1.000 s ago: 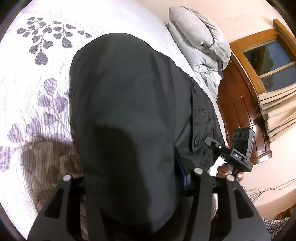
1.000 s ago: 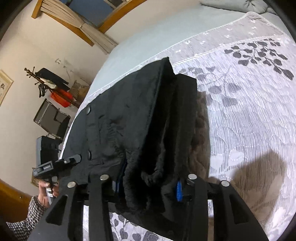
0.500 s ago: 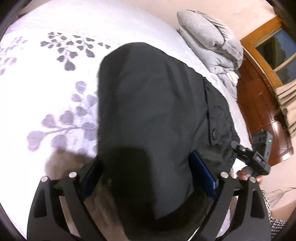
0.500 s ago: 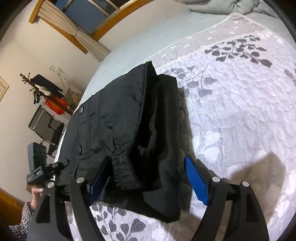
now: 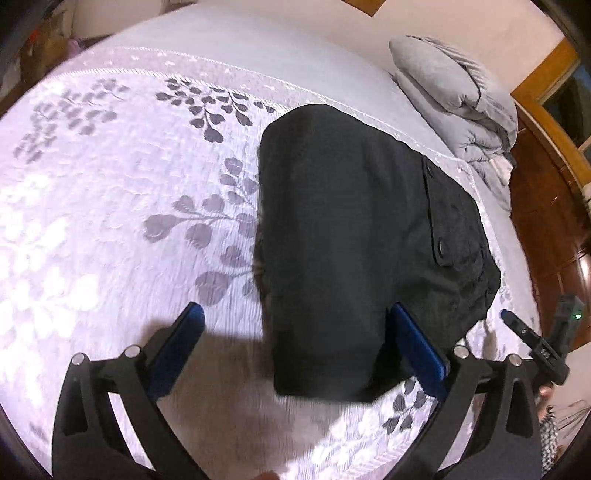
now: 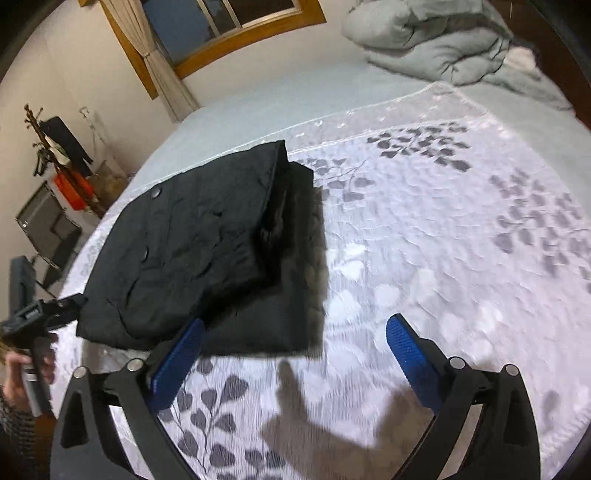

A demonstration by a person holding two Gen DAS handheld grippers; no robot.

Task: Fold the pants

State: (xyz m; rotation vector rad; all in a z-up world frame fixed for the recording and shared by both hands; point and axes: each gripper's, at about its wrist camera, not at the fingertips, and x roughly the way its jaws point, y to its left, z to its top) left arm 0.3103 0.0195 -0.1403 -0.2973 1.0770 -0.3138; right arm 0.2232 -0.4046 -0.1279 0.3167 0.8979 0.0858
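Black pants [image 5: 343, 236], folded into a compact, layered bundle, lying flat on a white bedspread [image 5: 110, 206] printed with grey leaf sprigs. Left gripper [image 5: 299, 343] held low over the bedspread at the near end of the bundle, blue-padded fingers [image 5: 177, 343] spread wide, the right-hand pad just beside the bundle's near edge, the left-hand pad over bare bedspread, nothing pinched between them. Right gripper [image 6: 295, 350] likewise spread wide, blue pads [image 6: 410, 350] apart and holding nothing, one pad overlapping the near edge of the pants [image 6: 207, 254] in the picture, the other over bare bedspread [image 6: 443, 229] well to the side. Snap buttons [image 6: 156, 191] visible along a flap on the top layer of the pants, a thicker lower layer showing beneath it on the side facing the open bedspread. Grey duvet [image 5: 458, 103], bundled loosely, beyond the pants at the far end of the bed, well apart from them. Wooden window frame [image 6: 236, 33] with a tied-back curtain [image 6: 162, 77] on the wall past the pants; coat stand [image 6: 48, 147] and dark chair [image 6: 44, 229] off the bed's far side. Each gripper glimpsed at the edge of the other's view, gripped by a hand [image 6: 26, 369], near the bundle's corner. Some motion blur across the bedspread.
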